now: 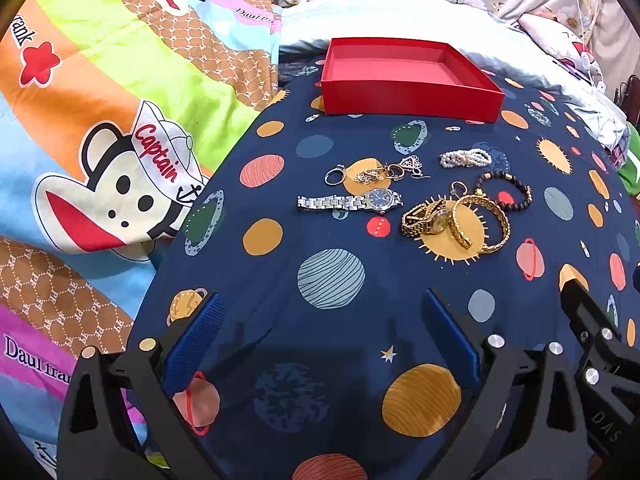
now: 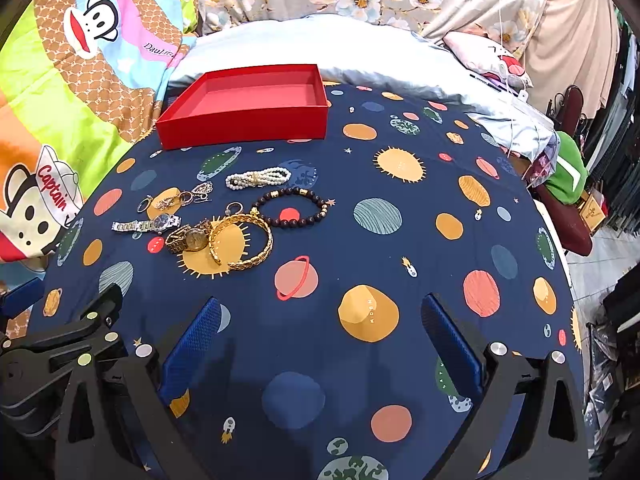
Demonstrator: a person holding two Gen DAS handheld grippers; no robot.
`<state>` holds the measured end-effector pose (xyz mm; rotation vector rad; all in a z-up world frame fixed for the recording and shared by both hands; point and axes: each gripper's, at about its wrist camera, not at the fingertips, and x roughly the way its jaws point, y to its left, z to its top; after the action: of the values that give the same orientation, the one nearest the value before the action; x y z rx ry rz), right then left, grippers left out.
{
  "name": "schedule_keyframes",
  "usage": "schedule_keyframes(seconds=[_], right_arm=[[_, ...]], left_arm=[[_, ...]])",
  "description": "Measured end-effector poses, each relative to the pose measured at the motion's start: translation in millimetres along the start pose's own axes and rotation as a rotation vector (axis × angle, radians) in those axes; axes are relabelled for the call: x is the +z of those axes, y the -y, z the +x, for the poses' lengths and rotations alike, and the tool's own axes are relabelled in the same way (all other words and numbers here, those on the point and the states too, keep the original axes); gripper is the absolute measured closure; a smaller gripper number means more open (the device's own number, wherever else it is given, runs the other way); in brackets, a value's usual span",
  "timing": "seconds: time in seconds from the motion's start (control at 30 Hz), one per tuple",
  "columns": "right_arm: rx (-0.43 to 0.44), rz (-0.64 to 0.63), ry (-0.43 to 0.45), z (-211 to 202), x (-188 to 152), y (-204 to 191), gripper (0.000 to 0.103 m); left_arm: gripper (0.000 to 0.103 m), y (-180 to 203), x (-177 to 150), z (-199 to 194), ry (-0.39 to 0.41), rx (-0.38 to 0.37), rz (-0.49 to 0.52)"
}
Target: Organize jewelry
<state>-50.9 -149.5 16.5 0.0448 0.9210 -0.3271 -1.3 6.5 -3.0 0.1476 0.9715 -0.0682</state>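
An empty red box (image 1: pixel 408 74) (image 2: pixel 248 104) sits at the far side of the planet-print cloth. In front of it lies jewelry: a silver watch (image 1: pixel 350 201) (image 2: pixel 146 224), rings and small silver pieces (image 1: pixel 376 170) (image 2: pixel 176 199), a pearl bracelet (image 1: pixel 466 158) (image 2: pixel 258 178), a dark bead bracelet (image 1: pixel 506 190) (image 2: pixel 294 208), a gold watch (image 1: pixel 428 220) (image 2: pixel 190 238) and gold bangles (image 1: pixel 480 222) (image 2: pixel 242 240). My left gripper (image 1: pixel 322 340) is open and empty, near of the jewelry. My right gripper (image 2: pixel 320 344) is open and empty, to the right of the jewelry.
A navy planet-print cloth (image 1: pixel 332 276) (image 2: pixel 400 208) covers the surface. A cartoon monkey quilt (image 1: pixel 100 140) (image 2: pixel 60 100) lies at the left. A pale pillow (image 2: pixel 320 44) lies behind the box. A green item and a chair (image 2: pixel 568 184) stand past the right edge.
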Motion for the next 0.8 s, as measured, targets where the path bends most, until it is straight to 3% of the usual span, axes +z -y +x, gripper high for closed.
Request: schedule_keyframes(seconds=[0.8], right_arm=[[0.004,0.003,-0.004,-0.1,-1.0,-3.1,0.005]], left_arm=[[0.008,-3.0,-2.5,-0.3,0.003,0.005,0.001]])
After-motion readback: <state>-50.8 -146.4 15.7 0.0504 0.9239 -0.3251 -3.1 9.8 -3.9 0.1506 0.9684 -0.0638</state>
